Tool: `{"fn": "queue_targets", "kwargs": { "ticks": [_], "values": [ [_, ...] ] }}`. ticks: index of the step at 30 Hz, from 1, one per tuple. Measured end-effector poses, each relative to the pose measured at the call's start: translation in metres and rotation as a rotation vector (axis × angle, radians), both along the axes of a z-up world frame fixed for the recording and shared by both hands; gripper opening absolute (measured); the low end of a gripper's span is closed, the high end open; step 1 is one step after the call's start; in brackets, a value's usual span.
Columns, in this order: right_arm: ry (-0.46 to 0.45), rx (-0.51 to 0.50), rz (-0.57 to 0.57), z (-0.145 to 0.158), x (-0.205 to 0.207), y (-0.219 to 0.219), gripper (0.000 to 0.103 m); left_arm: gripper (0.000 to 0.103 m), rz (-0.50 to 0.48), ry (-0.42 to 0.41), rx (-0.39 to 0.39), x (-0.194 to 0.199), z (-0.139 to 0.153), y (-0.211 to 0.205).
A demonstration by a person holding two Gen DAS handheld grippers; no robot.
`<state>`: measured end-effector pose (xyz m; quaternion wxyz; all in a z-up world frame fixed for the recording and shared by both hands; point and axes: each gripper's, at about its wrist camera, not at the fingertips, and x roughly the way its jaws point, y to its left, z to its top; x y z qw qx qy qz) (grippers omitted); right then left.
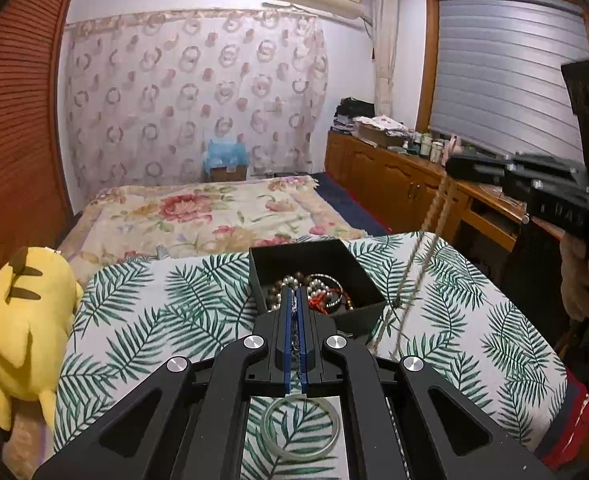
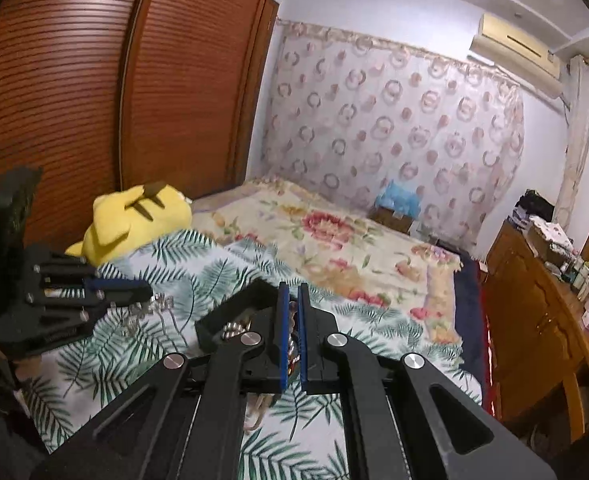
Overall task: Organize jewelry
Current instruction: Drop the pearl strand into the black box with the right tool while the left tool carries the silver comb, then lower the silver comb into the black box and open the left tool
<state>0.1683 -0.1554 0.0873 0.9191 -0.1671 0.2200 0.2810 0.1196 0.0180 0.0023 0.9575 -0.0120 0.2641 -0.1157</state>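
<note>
A black open box [image 1: 368, 280] holds several pearl and bead pieces and sits on the leaf-print cloth [image 1: 154, 300]. My left gripper [image 1: 294, 296] is shut on a thin silver chain [image 1: 294, 334], just before the box's near wall. A pale green bangle [image 1: 301, 428] lies on the cloth under it. My right gripper [image 2: 293, 292] is shut on a beaded necklace [image 2: 292, 344]; its long beige strand [image 1: 418, 248] hangs from the gripper [image 1: 454, 166] down beside the box's right side. The box [image 2: 234, 312] shows in the right wrist view, and the left gripper [image 2: 134, 286] with a sparkling chain [image 2: 150, 308].
A yellow plush toy [image 1: 26, 320] lies at the cloth's left edge. A floral bedspread [image 1: 198, 212] lies beyond the box. Wooden cabinets [image 1: 394, 176] with clutter stand at the right, and a louvred wardrobe [image 2: 94, 80] at the left.
</note>
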Motion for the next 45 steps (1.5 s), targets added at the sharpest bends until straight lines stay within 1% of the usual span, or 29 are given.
{"fn": "queue_targets", "kwargs": {
  "ticks": [6,12,18,22,25,30,33,37,38,39,40,45],
  "values": [
    [-0.059,0.004,-0.007,0.028,0.011,0.006,0.005,0.002,0.008,-0.014,-0.001,0.008,0.005,0.001],
    [-0.093,0.007,-0.023,0.05,0.028,0.011,0.005,0.002,0.015,-0.021,0.001,0.015,0.008,0.004],
    [-0.095,-0.016,-0.04,0.053,0.044,0.02,0.005,0.002,0.018,-0.028,0.003,0.023,0.011,0.003],
    [-0.059,-0.015,-0.051,0.04,0.056,0.021,0.005,0.002,0.016,-0.028,0.009,0.028,0.011,0.002],
    [-0.007,-0.021,-0.049,0.021,0.066,0.022,0.005,0.002,0.016,-0.026,0.013,0.033,0.01,0.001],
    [0.101,-0.028,-0.035,-0.021,0.08,0.025,0.005,0.002,0.014,-0.016,0.025,0.043,0.006,-0.004],
    [0.146,-0.032,-0.029,-0.043,0.083,0.029,0.006,0.002,0.012,-0.011,0.031,0.047,0.004,-0.006],
    [0.193,-0.022,-0.025,-0.06,0.086,0.03,0.006,0.002,0.007,-0.001,0.039,0.055,0.0,-0.012],
    [0.196,-0.018,-0.025,-0.062,0.085,0.029,0.009,0.002,0.006,0.0,0.041,0.057,0.0,-0.014],
    [0.196,-0.017,-0.025,-0.063,0.085,0.028,0.018,0.002,0.006,0.002,0.043,0.06,0.0,-0.015],
    [0.193,-0.014,-0.027,-0.065,0.084,0.026,0.021,0.002,0.004,0.005,0.045,0.062,-0.001,-0.016],
    [0.201,-0.005,-0.033,-0.07,0.08,0.014,0.023,0.002,-0.001,0.007,0.045,0.076,-0.001,-0.021]
  ]
}}
